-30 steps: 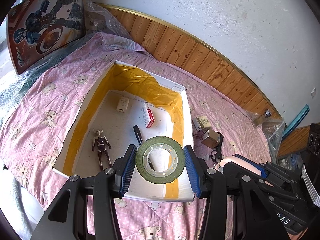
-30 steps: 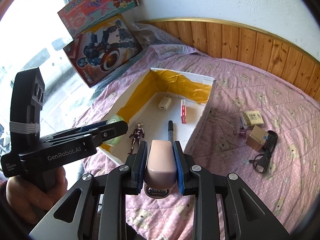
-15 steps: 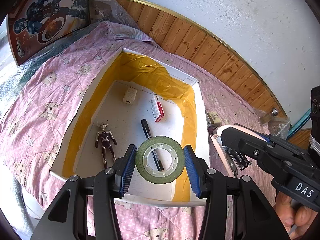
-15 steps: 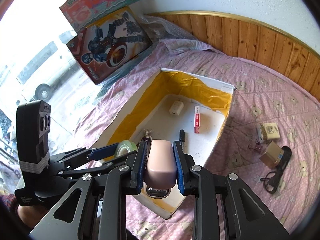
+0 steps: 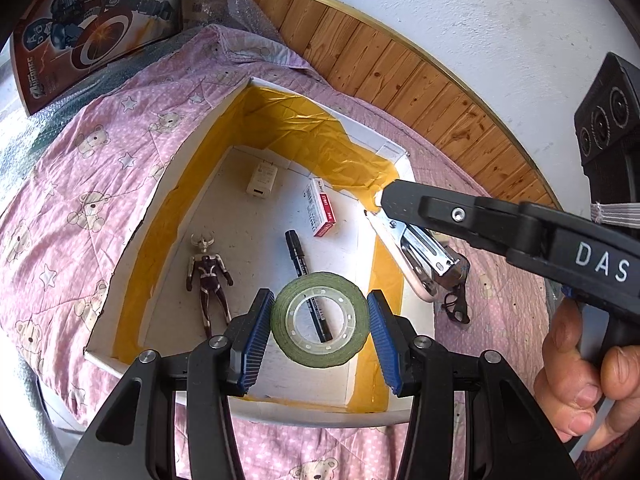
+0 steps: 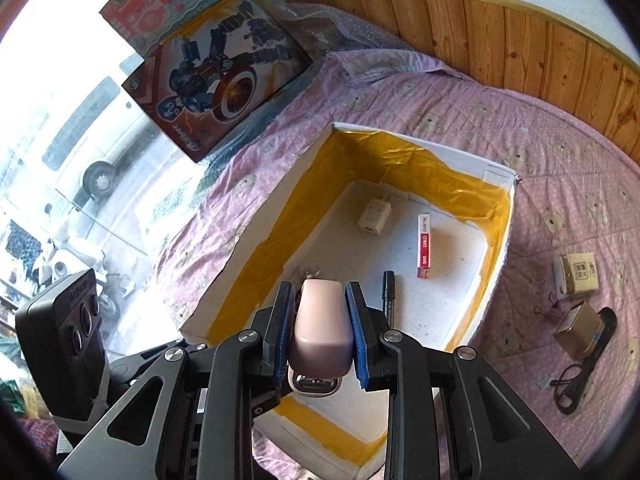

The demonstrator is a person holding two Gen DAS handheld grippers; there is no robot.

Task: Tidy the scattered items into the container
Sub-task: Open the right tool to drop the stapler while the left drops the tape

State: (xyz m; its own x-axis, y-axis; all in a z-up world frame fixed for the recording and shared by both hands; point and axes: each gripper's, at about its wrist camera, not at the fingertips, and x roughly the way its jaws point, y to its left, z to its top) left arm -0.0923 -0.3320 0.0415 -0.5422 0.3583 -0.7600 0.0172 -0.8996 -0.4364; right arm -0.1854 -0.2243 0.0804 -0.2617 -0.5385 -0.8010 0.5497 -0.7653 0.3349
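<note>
**Tidying lot: 2 grippers loaded, both held over the box**

Item 1. Left gripper [image 5: 319, 326]: the blue pads pinch a roll of green tape [image 5: 319, 314] by its outer edge, the roll facing the camera with its white core showing. It hangs above the near end of the box.

Item 2. Right gripper [image 6: 320, 334]: the blue pads are pressed on both sides of a pink stapler [image 6: 320, 334], metal underside visible below. In the left wrist view the stapler [image 5: 416, 254] sits at the box's right wall, tilted, its nose pointing into the box. A hand [image 5: 580, 384] grips the handle.

Item 3. Container: an open white box [image 5: 132, 236] with yellow tape lining the inner walls, set on a pink bear-print quilt [image 5: 80, 184].

Item 4. Contents on the box floor, 4 pieces, all apart from each other:
- white charger plug [image 5: 262, 180], near the far wall
- red and white small carton [image 5: 320, 208], just right of the plug
- black marker [image 5: 298, 256], lying lengthwise, its lower part seen through the tape core
- toy figure [image 5: 208, 276], lying on its back near the left wall

Item 5. Outside the box, on the quilt to its right: a cream small box [image 6: 578, 274], a brown cube box [image 6: 578, 330], a black cord [image 6: 576, 380].

Item 6. Background: 2 toy boxes [image 6: 216, 68] leaning at the window side; wood panelling [image 6: 520, 40] along the wall.
</note>
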